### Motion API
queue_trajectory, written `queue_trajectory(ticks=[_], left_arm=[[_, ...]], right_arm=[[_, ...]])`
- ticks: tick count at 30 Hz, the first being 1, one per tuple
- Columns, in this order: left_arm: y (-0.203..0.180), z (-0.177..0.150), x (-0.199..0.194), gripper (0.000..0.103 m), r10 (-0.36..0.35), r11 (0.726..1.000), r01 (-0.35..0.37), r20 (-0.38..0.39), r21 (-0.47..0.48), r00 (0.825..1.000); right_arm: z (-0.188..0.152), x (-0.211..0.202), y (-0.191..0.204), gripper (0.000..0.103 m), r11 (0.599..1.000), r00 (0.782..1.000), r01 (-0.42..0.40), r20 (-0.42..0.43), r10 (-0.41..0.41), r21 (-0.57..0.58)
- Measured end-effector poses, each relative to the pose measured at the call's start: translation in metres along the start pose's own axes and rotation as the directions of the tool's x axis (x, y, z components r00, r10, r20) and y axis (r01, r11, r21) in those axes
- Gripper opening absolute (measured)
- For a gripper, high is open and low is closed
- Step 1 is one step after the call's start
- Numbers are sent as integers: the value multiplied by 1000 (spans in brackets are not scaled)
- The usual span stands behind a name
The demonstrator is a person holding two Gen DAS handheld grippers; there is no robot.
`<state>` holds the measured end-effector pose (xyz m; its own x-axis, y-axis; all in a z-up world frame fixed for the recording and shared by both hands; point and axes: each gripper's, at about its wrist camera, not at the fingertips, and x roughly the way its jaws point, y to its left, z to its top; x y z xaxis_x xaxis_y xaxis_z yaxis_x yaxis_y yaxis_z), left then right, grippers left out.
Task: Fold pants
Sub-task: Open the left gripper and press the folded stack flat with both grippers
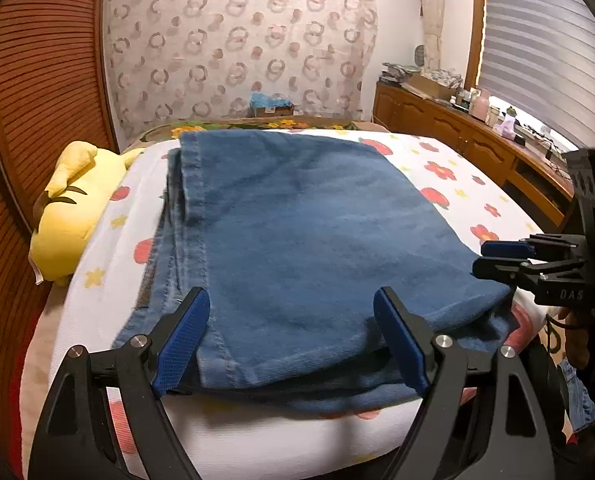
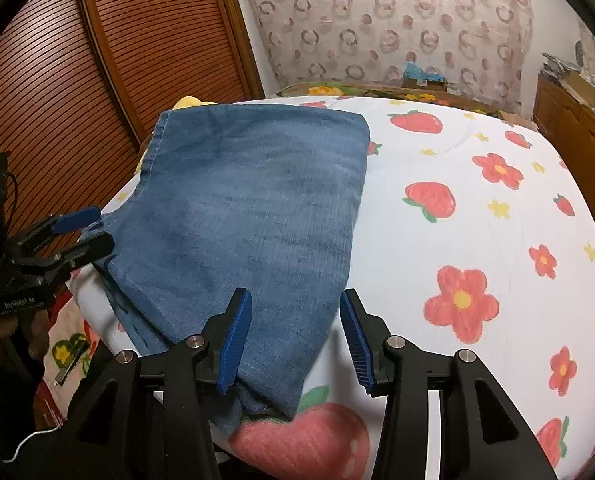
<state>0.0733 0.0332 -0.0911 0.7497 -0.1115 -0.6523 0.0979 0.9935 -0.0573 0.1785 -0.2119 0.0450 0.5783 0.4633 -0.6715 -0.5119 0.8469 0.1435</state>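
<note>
Blue denim pants (image 1: 297,232) lie folded into a flat rectangle on the bed; they also show in the right wrist view (image 2: 253,208). My left gripper (image 1: 293,320) is open over the near edge of the pants, its blue pads spread wide and holding nothing. It also shows at the pants' left edge in the right wrist view (image 2: 91,228). My right gripper (image 2: 295,312) is open over the near right corner of the pants, empty. It also shows at the right in the left wrist view (image 1: 485,258), just above the pants' corner.
The bed has a white sheet (image 2: 477,208) printed with strawberries and flowers. A yellow plush toy (image 1: 69,208) lies at the bed's left edge by a wooden slatted door (image 1: 37,80). A wooden sideboard (image 1: 477,136) with clutter stands on the right.
</note>
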Motion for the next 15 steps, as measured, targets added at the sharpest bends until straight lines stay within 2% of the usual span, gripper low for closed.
queue_trajectory(ticks=[8,12,15], left_arm=[[-13,-14,10,84,-20,1000,21,-41,23,999],[-19,-23,18,84,-8,999,11,-70,49,998],[-19,-26,19,85,0,998,5,-64,69,998]], right_arm=[[-2,3,2,48,1000,1000,-9,-16,9,7],[-4,7,4,48,1000,1000,-11,-28,11,5],[-5,11,3,48,1000,999,-8,-38,8,4]])
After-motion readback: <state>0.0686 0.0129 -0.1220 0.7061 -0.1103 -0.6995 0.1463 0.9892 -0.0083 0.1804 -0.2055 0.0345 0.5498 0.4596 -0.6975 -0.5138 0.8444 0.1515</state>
